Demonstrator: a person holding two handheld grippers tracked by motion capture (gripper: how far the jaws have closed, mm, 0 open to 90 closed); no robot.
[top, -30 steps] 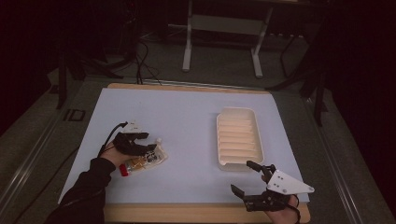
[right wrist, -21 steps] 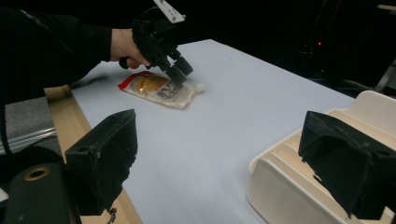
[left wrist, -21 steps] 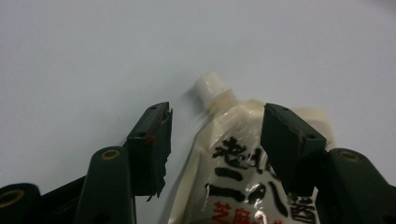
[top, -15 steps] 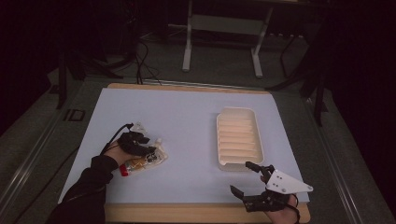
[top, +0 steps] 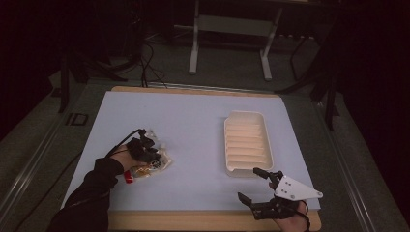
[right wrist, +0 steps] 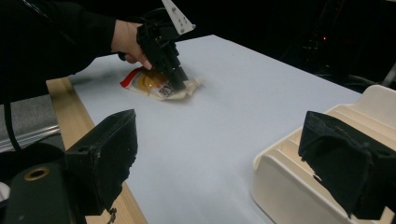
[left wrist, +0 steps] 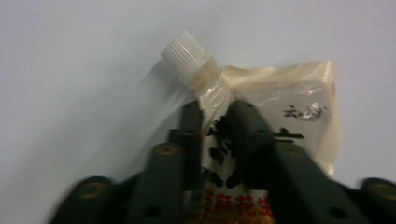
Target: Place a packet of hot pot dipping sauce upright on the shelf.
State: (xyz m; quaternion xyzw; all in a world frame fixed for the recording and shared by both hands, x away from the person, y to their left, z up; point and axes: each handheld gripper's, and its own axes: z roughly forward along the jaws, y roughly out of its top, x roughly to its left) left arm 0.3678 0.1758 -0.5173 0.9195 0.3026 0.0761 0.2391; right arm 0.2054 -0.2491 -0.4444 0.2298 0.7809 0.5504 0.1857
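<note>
A clear spouted pouch (left wrist: 289, 116) with a white screw cap (left wrist: 183, 55), tan filling and a red bottom edge lies flat on the pale blue mat. My left gripper (left wrist: 217, 112) has just been closing, and its jaws now pinch the pouch neck just below the cap. From above, the left gripper (top: 145, 147) covers the top of the pouch (top: 153, 165) at the mat's left. My right gripper (top: 249, 183) stands open with nothing between its jaws at the front right, beside the near end of a white ribbed tray (top: 226, 140). The right gripper view also shows the pouch (right wrist: 154, 84) with the left gripper (right wrist: 180, 79) on it.
The pale blue mat (top: 193, 125) lies on a wooden board (top: 193, 220) whose edge shows at the front. The tray (right wrist: 299, 186) sits close to my right gripper (right wrist: 224, 140). Metal stand legs (top: 193, 48) and cables lie on the floor behind the table.
The left gripper's jaws have come together on the pouch near its cap, with the hand shifting only slightly. The right gripper has stayed where it was.
</note>
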